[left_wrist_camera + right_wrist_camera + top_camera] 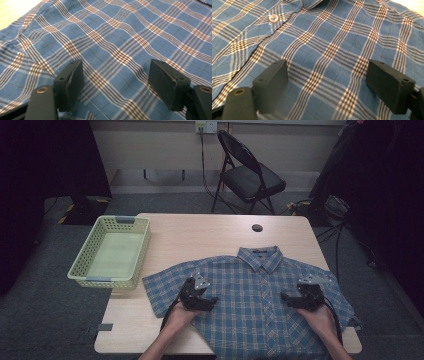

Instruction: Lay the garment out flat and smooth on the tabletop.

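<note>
A blue plaid button-up cotton shirt (255,295) lies flat on the pale wooden table (200,232). The left gripper (205,303) and right gripper (289,300) hover over it, jaws apart, gripping nothing. The pale green plastic basket (85,255) holds nothing

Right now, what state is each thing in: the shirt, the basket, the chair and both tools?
Shirt: spread flat on the table, front up, collar away from the person, buttoned at least near the collar.
Basket: empty, upright, at the table's left edge.
Folding chair: unfolded, unoccupied, beyond the table.
Left tool: open, over the shirt, nothing gripped.
Right tool: open, over the shirt, nothing gripped.
</note>
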Demonstrator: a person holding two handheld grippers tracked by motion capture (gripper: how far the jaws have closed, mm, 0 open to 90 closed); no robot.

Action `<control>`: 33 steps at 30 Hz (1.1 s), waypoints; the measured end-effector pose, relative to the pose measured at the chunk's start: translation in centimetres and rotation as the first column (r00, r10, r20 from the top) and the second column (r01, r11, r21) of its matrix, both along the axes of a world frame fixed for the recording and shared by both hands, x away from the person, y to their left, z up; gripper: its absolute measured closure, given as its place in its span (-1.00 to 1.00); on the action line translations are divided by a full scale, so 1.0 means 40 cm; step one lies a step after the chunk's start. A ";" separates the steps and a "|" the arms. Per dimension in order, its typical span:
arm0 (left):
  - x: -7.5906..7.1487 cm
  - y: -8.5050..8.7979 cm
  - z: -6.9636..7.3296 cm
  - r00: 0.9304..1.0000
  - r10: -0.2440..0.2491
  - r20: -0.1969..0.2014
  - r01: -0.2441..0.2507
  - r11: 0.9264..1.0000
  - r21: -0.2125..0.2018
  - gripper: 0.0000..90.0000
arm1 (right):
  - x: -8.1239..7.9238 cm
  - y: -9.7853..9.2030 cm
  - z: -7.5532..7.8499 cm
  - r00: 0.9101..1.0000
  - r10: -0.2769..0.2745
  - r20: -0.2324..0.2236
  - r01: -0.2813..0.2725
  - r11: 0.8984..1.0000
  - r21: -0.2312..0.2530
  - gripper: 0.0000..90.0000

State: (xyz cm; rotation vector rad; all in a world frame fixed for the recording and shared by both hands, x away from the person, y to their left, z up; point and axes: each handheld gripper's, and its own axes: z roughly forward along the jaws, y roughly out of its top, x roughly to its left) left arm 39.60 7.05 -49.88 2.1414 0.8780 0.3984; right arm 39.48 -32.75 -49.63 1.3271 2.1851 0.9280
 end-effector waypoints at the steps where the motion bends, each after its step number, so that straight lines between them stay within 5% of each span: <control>1: 0.008 -0.001 0.000 1.000 0.004 -0.001 -0.004 1.000 -0.001 -0.38 | 0.006 0.001 0.000 1.000 0.000 0.000 0.000 1.000 0.000 -0.65; 16: 0.128 -0.018 0.000 0.995 0.101 0.011 -0.101 0.995 0.004 -0.33 | 0.121 0.010 -0.002 1.000 -0.006 -0.004 0.006 1.000 -0.001 -0.70; 33: 0.244 -0.016 0.000 0.990 0.138 0.007 -0.138 0.990 0.003 -0.33 | 0.237 -0.007 -0.003 0.998 -0.065 0.004 0.065 0.998 0.000 -0.69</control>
